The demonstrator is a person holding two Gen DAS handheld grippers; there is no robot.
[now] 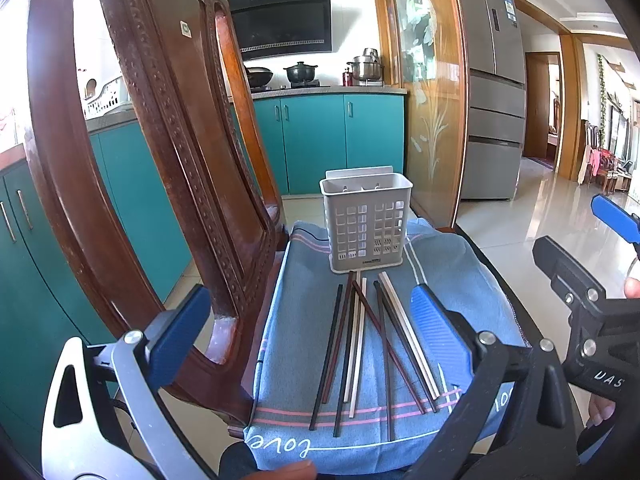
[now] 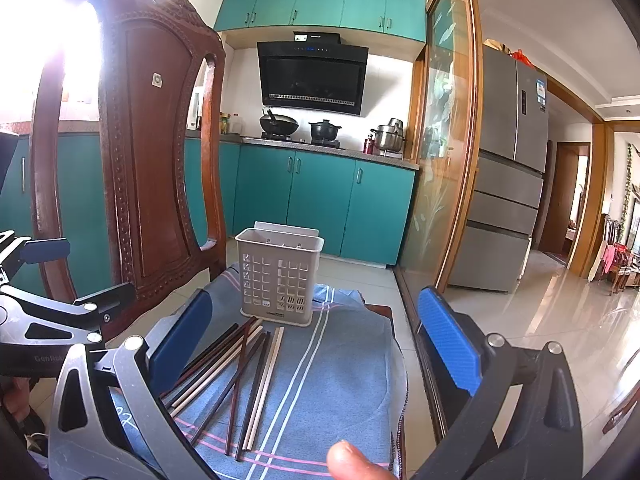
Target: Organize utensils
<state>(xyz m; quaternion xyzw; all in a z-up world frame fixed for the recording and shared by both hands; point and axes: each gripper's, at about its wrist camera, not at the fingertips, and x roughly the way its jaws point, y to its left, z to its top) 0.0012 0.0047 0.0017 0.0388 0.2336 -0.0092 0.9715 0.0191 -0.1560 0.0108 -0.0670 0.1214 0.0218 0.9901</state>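
Several chopsticks (image 1: 368, 344) in black, dark red and cream lie fanned on a blue towel (image 1: 448, 280) over a chair seat. Behind them stands a grey perforated utensil holder (image 1: 366, 222), upright and with nothing showing inside. My left gripper (image 1: 308, 328) hovers open above the near ends of the sticks, holding nothing. In the right wrist view the chopsticks (image 2: 240, 376) lie left of centre, the holder (image 2: 279, 276) stands beyond them, and my right gripper (image 2: 320, 336) is open and empty over the towel (image 2: 344, 380). The right gripper (image 1: 600, 248) also shows at the left view's right edge.
A carved wooden chair back (image 1: 160, 152) rises close on the left of the seat. A glass sliding door (image 1: 432, 92) and a grey fridge (image 1: 496, 92) stand to the right. Teal kitchen cabinets (image 1: 320, 140) lie beyond, with tiled floor (image 1: 540, 220) on the right. A thumb (image 2: 352, 460) shows at the bottom.
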